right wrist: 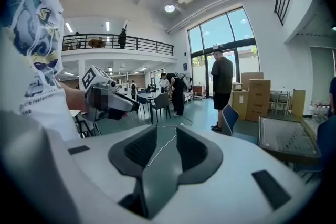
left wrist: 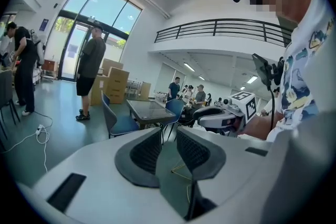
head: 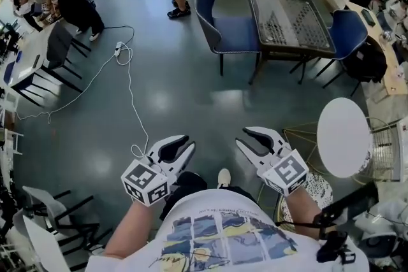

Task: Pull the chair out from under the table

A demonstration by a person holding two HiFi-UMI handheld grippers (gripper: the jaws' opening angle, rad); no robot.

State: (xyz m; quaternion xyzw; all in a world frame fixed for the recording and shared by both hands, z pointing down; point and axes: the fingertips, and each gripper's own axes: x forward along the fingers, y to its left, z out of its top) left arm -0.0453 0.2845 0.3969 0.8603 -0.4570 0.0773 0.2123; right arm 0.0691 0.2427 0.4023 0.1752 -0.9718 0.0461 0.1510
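Both tools empty and barely parted — the chair is well ahead, untouched.
The left tool point(head: 185, 144) and right tool point(head: 245, 137) each keep a narrow gap between their jaws, with nothing in it. The blue padded chair with dark metal legs point(head: 224, 28) stands well ahead of both tools across the grey-green floor point(head: 159, 92) — its seat meets the dark glass-topped worktop point(head: 290, 19).

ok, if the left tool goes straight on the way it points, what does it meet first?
Nothing near: bare floor, then likely the dark table by a blue chair; depth unclear.
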